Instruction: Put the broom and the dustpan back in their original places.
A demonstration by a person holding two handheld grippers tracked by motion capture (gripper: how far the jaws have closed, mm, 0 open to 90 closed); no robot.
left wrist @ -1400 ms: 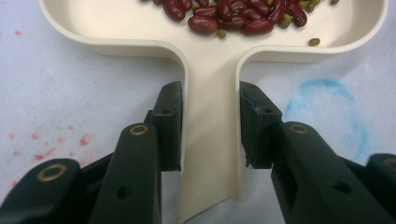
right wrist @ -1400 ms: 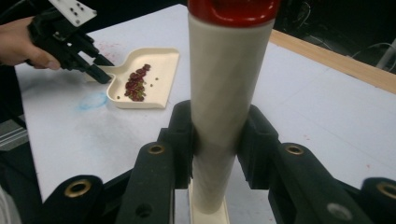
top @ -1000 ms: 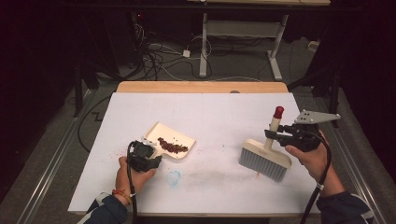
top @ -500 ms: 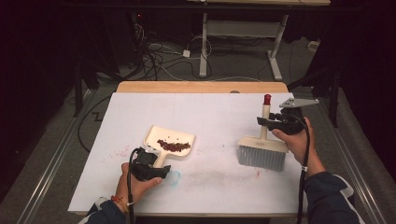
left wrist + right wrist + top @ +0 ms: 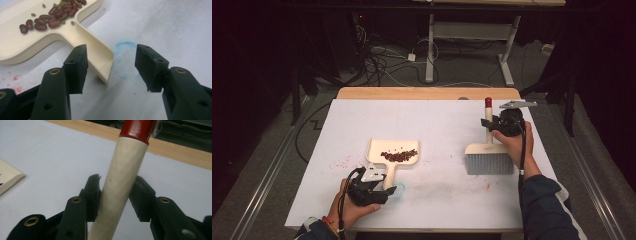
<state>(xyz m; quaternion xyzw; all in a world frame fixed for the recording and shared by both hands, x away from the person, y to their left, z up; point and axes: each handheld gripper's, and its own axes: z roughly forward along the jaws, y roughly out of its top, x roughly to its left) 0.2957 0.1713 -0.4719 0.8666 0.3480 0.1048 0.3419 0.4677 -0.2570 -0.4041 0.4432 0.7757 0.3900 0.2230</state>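
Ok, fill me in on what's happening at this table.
A person is sweeping beans. The right gripper clamps the brush by its handle, bristles on the white table. The left gripper is open, its jaws just off the dustpan handle after opening. Red beans lie in the pan.

Both grippers are chunky black plastic. The left gripper [image 5: 111,68] has brass-ringed screw holes and squared pads, same on the right gripper [image 5: 117,195]. The right one has a grey three-cornered plate on top, black cables trail from each, and the person wears dark sleeves, plus a red-and-yellow wristband just behind the left gripper.
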